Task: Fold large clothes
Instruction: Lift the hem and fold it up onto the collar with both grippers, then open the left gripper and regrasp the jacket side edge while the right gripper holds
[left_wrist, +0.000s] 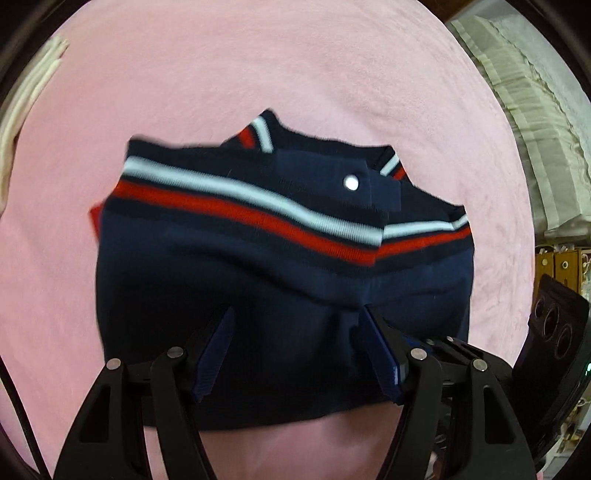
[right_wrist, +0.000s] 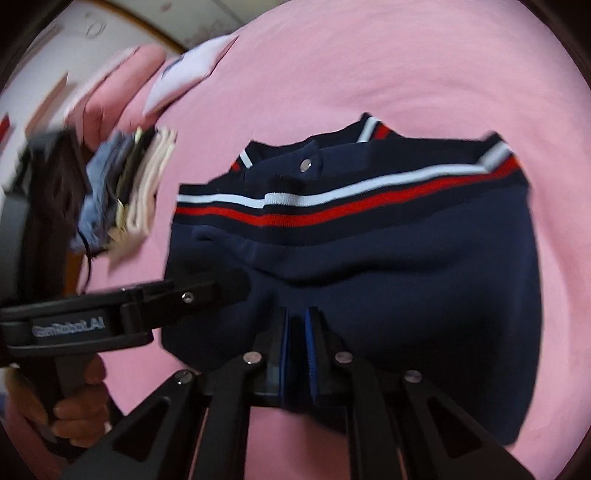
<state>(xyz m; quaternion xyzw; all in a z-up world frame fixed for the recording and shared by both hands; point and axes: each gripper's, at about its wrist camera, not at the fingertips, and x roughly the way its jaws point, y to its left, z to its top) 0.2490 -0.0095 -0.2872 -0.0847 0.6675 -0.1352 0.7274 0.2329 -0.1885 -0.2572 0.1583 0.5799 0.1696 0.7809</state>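
Folded navy jacket (left_wrist: 258, 295) on pink sheet (left_wrist: 258, 74); left gripper (left_wrist: 295, 325) spread over it, right gripper (right_wrist: 295, 325) nearly closed, cloth pinch unclear.

Left gripper (left_wrist: 295, 332) points steeply down, fingers spread wide; right gripper (right_wrist: 296, 325) fingers nearly together.

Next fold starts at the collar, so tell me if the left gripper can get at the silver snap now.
Probably yes. The left gripper is open over the near part of the jacket, and the snap lies uncovered on top, further up. Nothing lies between them.
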